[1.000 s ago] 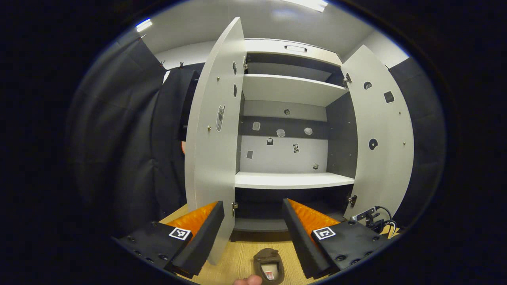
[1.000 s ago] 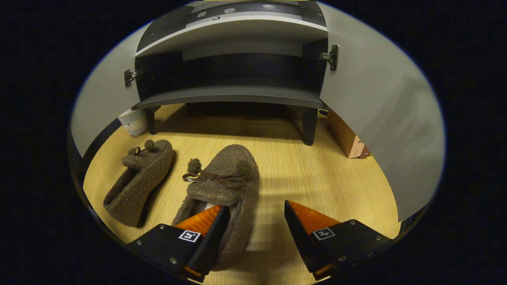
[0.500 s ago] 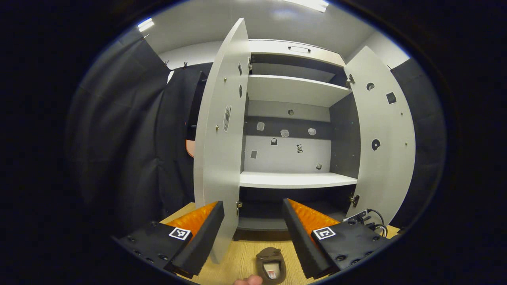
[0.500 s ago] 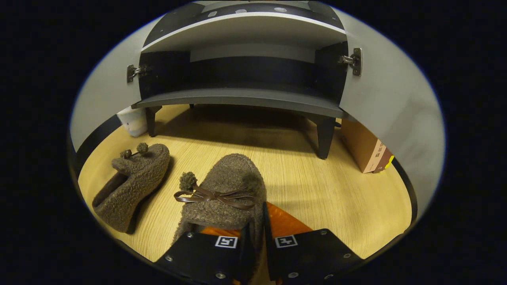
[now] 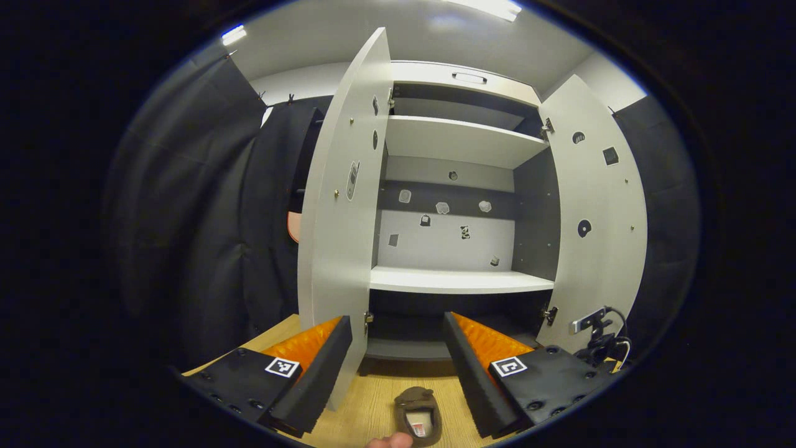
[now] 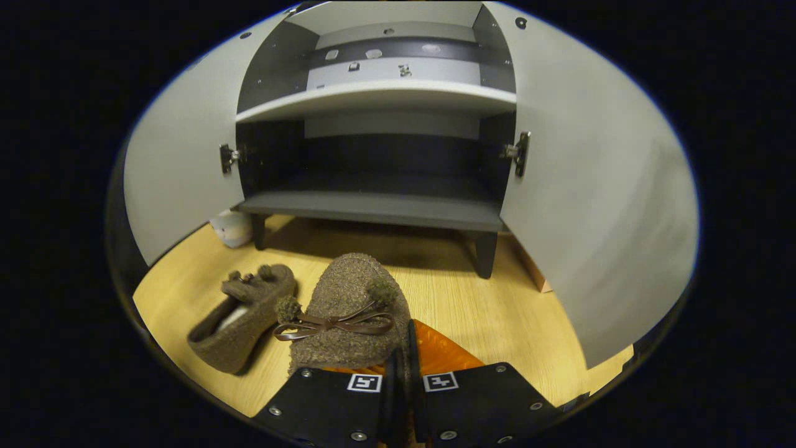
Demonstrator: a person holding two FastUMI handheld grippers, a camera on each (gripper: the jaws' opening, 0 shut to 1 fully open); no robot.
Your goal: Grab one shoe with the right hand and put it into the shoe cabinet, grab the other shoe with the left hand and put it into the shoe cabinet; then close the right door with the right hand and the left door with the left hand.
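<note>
Right gripper [image 6: 398, 373] is clamped on the side wall of the near shoe [image 6: 348, 314], toe aimed at the cabinet's bottom shelf [image 6: 373, 208]. Second shoe [image 6: 242, 317] is seen on the wood floor [image 6: 497, 311], just left. Both doors [image 6: 597, 186] are swung wide. A small pale object [image 6: 231, 228] is seen by the left cabinet leg. Left gripper [image 5: 398, 348] is spread, nothing held, facing the cabinet.

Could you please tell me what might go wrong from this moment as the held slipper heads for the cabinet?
The right tool pinches only the side wall of the fuzzy brown slipper with a bow, so it may slip or sag. Its toe could catch the edge of the dark grey bottom shelf. The second brown slipper lies close beside it and might get nudged.
</note>
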